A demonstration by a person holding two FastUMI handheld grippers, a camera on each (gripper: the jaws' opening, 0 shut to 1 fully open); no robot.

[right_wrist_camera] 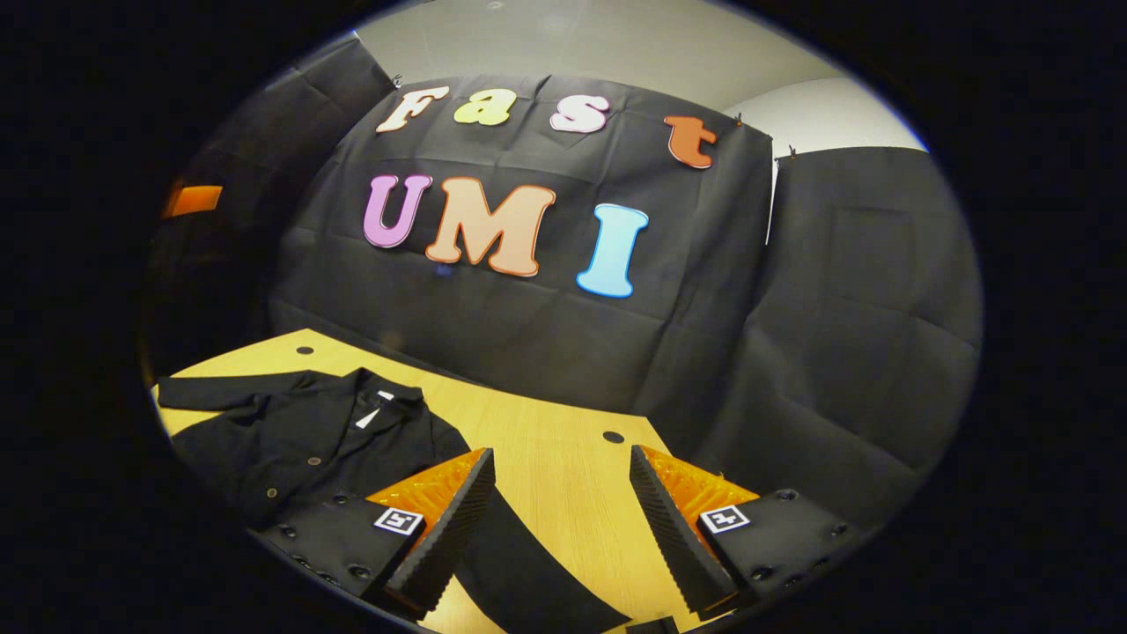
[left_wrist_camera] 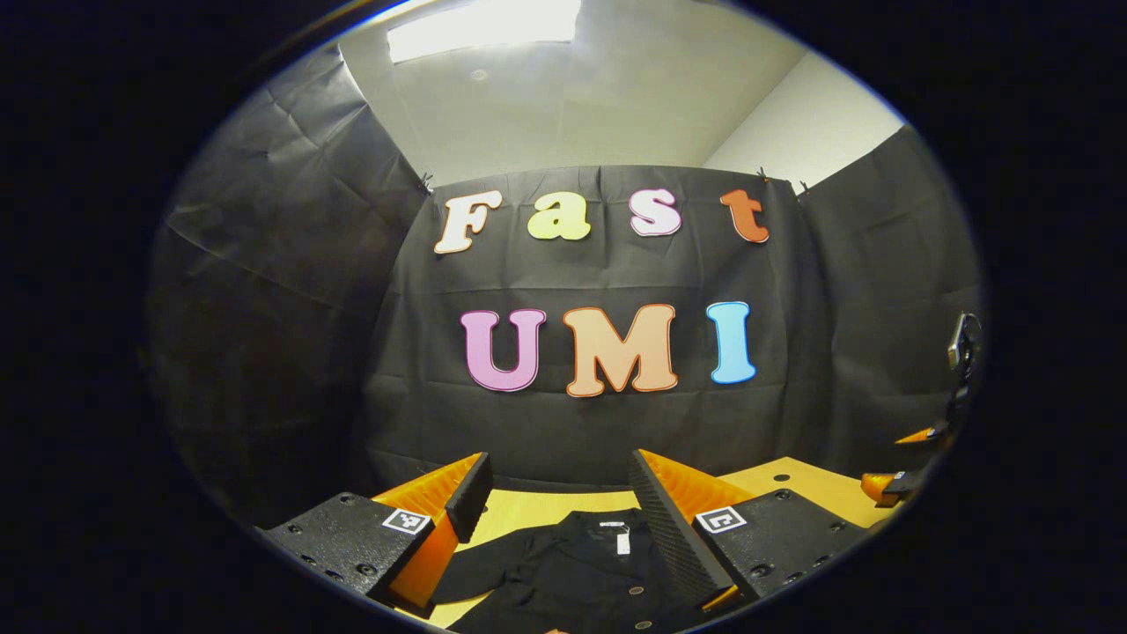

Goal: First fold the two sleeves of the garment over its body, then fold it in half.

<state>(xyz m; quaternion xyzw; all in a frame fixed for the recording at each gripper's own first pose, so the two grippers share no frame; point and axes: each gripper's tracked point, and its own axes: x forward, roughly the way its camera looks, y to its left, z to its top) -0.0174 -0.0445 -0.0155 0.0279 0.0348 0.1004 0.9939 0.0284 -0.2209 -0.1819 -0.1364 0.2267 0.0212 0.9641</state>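
Left gripper view: left gripper (left_wrist_camera: pixel 556 519) hangs spread over the black garment (left_wrist_camera: pixel 572 572), collar between the jaws. Right gripper view: right gripper (right_wrist_camera: pixel 561 519) spread above the table (right_wrist_camera: pixel 563 458); a sleeve (right_wrist_camera: pixel 537 572), probably, lies between them.

Black cloth wall (left_wrist_camera: pixel 572 423) hangs ahead of the left gripper, creased, clipped at its top edge, wrapping round on both sides. Above it a pale plain wall (left_wrist_camera: pixel 792 132) and a white ceiling (left_wrist_camera: pixel 572 106) with a bright light panel (left_wrist_camera: pixel 484 26) overhead. Below and ahead of the right gripper, a light wooden table (right_wrist_camera: pixel 546 440) with small dark round holes in its top runs up to the foot of the cloth.
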